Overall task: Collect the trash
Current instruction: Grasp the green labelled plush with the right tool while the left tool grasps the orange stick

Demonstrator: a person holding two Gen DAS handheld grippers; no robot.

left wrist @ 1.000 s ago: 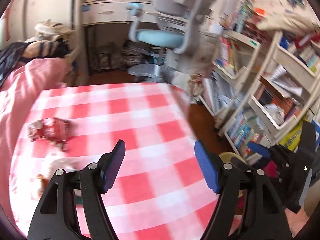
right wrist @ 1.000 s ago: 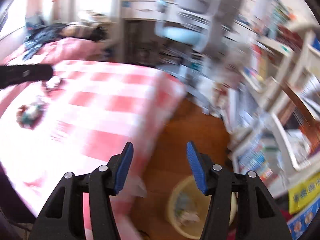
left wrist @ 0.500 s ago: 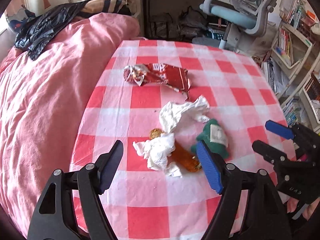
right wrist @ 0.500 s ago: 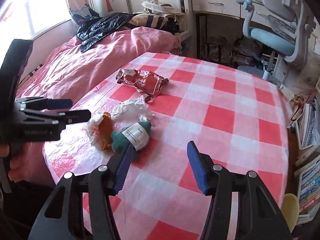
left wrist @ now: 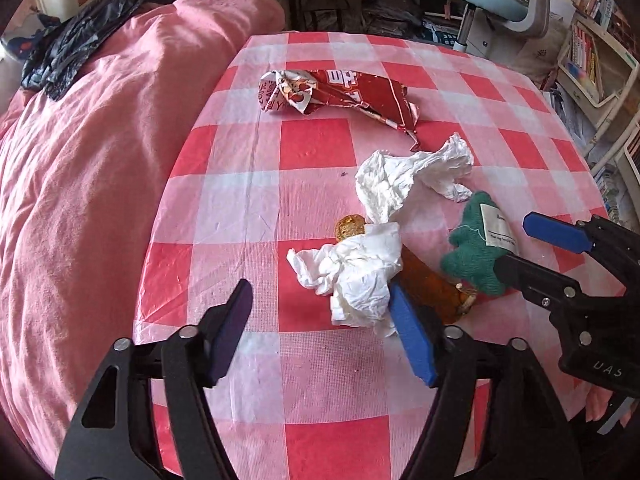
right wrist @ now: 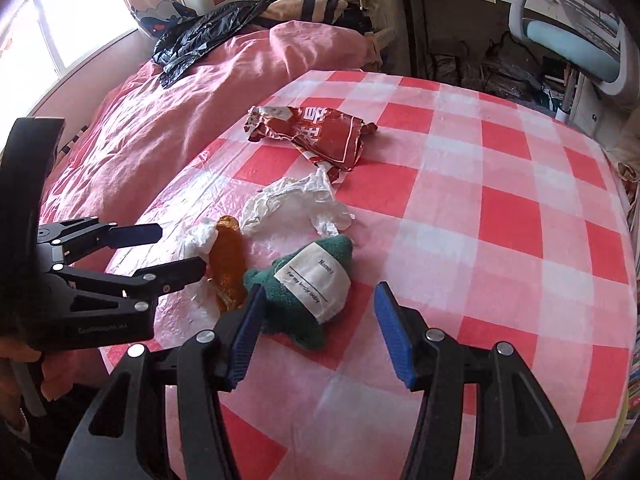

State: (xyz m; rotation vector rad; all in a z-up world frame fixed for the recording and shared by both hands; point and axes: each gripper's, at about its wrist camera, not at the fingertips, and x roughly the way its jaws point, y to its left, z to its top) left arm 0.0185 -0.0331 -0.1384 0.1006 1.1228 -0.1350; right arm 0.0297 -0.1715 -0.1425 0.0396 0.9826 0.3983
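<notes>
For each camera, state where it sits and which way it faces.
Left wrist: on the left gripper, angled steeply down at the checked table; own jaws closing with nothing between them, right gripper entering from the right.
Right wrist: on the right gripper, tilted down across the table toward the pink bed; own open jaws, left gripper at left.
Shared: red wrapper, white tissues, green knitted toy, orange bottle.

My left gripper (left wrist: 320, 328) tilts steeply down, its jaws closing with nothing pressed between them yet. My right gripper (right wrist: 318, 330) tilts down too, jaws parted and gripping nothing. A bit of my hand (right wrist: 52, 384) shows beneath the left gripper's body.
</notes>
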